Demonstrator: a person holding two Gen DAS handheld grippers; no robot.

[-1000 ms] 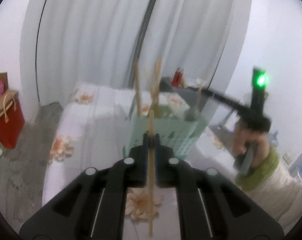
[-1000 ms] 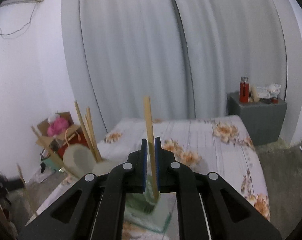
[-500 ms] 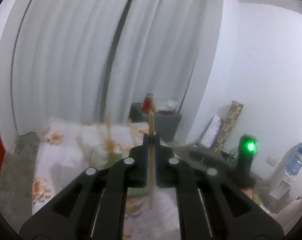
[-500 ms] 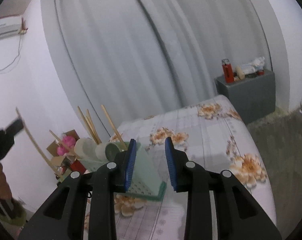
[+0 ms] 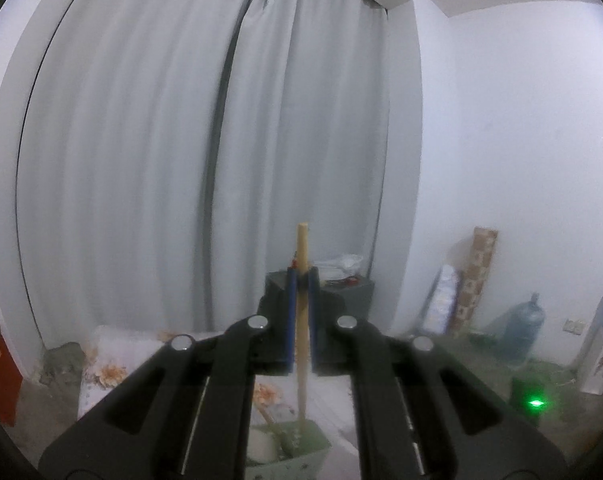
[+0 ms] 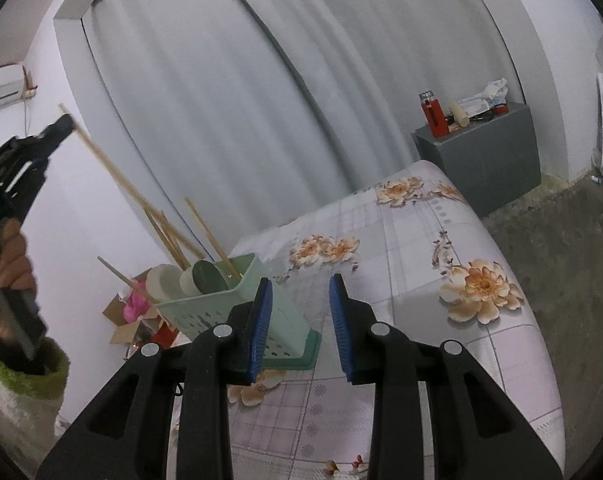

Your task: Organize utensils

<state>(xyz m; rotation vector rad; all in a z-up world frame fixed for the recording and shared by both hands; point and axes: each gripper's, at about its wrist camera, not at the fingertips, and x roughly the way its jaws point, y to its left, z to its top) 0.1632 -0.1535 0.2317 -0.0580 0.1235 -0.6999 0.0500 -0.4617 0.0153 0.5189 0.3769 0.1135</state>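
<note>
left gripper (image 5: 300,280) clamped on chopstick (image 5: 302,320), tip down over green holder (image 6: 237,292) | right gripper (image 6: 299,320) jaws apart, empty, holder just ahead-left | risk: slanted stick catches rim or leaning chopsticks, tips holder

A basket (image 6: 237,300) stands on the table (image 6: 441,320), left of the right gripper (image 6: 300,320); chopsticks (image 6: 209,236) and spoons (image 6: 205,278) stand in it; behind the table, a cabinet (image 6: 481,160) bears a bottle (image 6: 432,114).
</note>
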